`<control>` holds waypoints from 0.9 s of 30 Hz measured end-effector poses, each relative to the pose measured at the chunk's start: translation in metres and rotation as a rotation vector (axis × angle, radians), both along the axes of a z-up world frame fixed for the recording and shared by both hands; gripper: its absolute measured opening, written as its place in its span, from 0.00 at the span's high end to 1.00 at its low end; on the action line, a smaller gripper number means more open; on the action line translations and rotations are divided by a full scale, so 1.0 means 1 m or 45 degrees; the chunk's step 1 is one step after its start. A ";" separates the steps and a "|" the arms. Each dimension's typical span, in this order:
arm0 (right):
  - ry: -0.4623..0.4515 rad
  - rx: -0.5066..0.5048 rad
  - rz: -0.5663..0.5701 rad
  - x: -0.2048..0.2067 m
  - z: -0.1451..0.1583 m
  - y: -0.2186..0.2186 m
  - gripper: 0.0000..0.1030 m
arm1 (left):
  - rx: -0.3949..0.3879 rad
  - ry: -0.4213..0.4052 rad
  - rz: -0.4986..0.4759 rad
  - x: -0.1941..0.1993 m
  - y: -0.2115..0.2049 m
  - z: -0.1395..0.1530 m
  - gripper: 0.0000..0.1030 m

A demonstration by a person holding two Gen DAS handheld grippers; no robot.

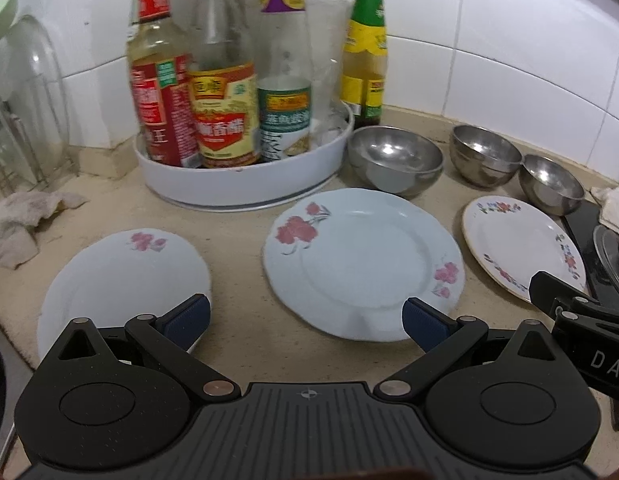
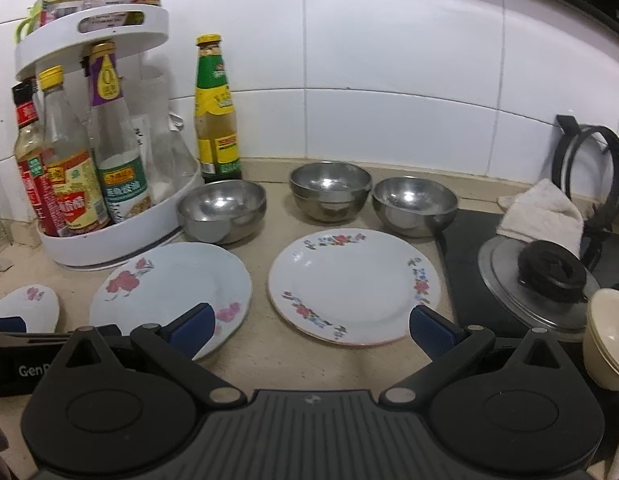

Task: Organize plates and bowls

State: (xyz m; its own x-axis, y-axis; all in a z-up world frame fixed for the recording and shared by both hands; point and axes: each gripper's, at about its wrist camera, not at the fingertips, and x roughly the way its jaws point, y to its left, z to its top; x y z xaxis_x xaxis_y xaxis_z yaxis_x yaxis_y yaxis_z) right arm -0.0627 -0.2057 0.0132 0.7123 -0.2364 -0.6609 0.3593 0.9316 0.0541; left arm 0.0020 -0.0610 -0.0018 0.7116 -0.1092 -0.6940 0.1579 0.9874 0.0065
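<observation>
Three plates lie flat on the beige counter: a left pale plate with pink flowers [image 1: 121, 280], a middle pale blue plate with red flowers [image 1: 361, 264] [image 2: 173, 292], and a right white plate with a floral rim [image 1: 521, 244] [image 2: 353, 284]. Three steel bowls stand behind them: left [image 1: 393, 160] [image 2: 223, 210], middle [image 1: 483, 154] [image 2: 329, 190], right [image 1: 551, 184] [image 2: 413, 204]. My left gripper [image 1: 305, 322] is open and empty above the near edges of the left and middle plates. My right gripper [image 2: 311, 326] is open and empty in front of the floral-rim plate.
A white turntable rack [image 1: 245, 176] [image 2: 121, 228] holds sauce bottles at the back left; a green-labelled bottle [image 2: 215, 108] stands beside it. A cloth [image 1: 25, 220] lies at the left. A black stove with a steel lid [image 2: 537, 284], a towel [image 2: 545, 216] and stacked cream bowls [image 2: 607, 336] are at the right.
</observation>
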 end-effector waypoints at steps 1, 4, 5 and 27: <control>-0.004 0.000 0.013 0.001 0.000 0.002 0.01 | -0.001 0.000 0.016 0.000 0.004 0.000 0.00; -0.006 0.008 0.063 0.008 0.000 0.010 0.01 | 0.001 0.003 0.062 -0.001 0.014 0.001 0.00; -0.006 0.010 0.079 0.010 0.000 0.013 0.01 | 0.002 -0.001 0.079 -0.002 0.018 0.001 0.00; -0.020 0.052 0.387 0.059 -0.001 0.074 0.01 | -0.008 -0.038 0.425 -0.005 0.108 0.012 0.00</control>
